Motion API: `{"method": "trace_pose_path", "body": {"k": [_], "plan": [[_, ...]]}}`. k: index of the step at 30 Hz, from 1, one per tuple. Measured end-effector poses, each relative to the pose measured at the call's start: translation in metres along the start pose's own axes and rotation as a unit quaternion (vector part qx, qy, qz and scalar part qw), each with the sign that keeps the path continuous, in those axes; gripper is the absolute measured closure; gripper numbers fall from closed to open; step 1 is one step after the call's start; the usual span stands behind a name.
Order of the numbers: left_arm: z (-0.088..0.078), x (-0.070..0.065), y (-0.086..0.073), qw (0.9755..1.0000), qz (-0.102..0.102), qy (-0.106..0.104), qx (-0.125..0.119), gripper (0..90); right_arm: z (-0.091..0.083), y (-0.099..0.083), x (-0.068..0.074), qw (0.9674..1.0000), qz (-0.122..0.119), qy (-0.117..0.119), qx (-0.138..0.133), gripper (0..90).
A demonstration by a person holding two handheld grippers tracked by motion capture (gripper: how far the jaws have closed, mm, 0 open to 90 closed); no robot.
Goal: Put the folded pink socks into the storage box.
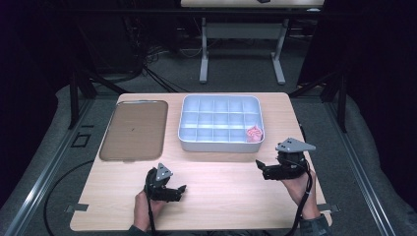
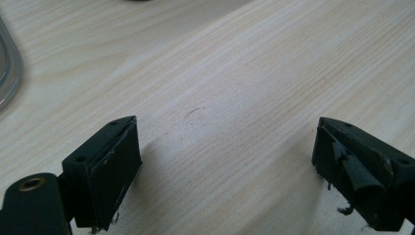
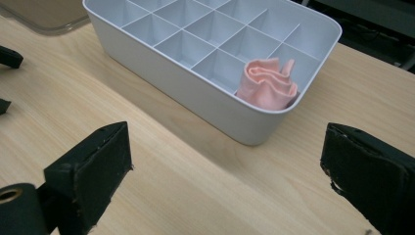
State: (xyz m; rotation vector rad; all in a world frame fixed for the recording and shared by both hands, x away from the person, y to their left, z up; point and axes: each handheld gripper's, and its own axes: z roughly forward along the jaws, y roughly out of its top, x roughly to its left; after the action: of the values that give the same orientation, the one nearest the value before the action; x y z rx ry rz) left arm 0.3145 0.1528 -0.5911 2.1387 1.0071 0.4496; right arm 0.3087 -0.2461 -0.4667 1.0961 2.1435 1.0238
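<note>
1. Right claw point(image 1: 259, 165) stands wide and released just in front of the white divided box point(image 1: 196, 145), nothing between its pads; the right gripper view shows its two black jaws well apart over bare wood

2. Pink cloth point(image 3: 268, 84), bunched into a loose roll, sits in the box's near corner compartment on the right-hand side, leaning against the outer wall

3. Left claw point(image 1: 179, 191) rests low over the bench point(image 1: 221, 196) near the person's side, jaws also apart and empty, with plain wood grain between them in the left gripper view

4. Brown tray point(image 1: 134, 129) lies flat to the left of the box, with nothing on it that can be made out

5. Judging by how things lie, the cloth is already stowed and let go; the box's other compartments look empty, and no further item waits on the bench, so the work appears at or near its end
</note>
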Motion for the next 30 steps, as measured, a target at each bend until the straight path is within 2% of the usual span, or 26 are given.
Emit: {"method": "trace_pose_path", "body": {"k": [6,9,19,25,27,29,30], "plan": [[0.000,0.000,0.000,1.0000,0.000,0.000,0.000,10.4,-0.004,-0.020,0.003,0.9999,0.010,-0.004,-0.001,2.9],[0.000,0.000,0.000,1.0000,0.000,0.000,0.000,10.4,-0.003,-0.033,0.004,0.9997,0.023,-0.002,0.003,2.6],[0.000,0.000,0.000,1.0000,0.000,0.000,0.000,10.4,0.020,-0.082,0.009,0.9973,0.055,0.005,0.048,1.7],[0.000,0.000,0.000,1.0000,0.000,0.000,0.000,10.4,0.033,-0.105,0.009,0.9964,0.069,0.001,0.051,1.5],[0.000,0.000,0.000,1.0000,0.000,0.000,0.000,10.4,0.035,-0.109,0.008,0.9960,0.067,0.000,0.059,1.2],[0.000,0.000,0.000,1.0000,0.000,0.000,0.000,10.4,0.037,-0.113,0.007,0.9960,0.071,0.000,0.053,1.1],[0.000,0.000,0.000,1.0000,0.000,0.000,0.000,10.4,0.037,-0.114,0.007,0.9959,0.069,-0.002,0.059,1.0]]}}
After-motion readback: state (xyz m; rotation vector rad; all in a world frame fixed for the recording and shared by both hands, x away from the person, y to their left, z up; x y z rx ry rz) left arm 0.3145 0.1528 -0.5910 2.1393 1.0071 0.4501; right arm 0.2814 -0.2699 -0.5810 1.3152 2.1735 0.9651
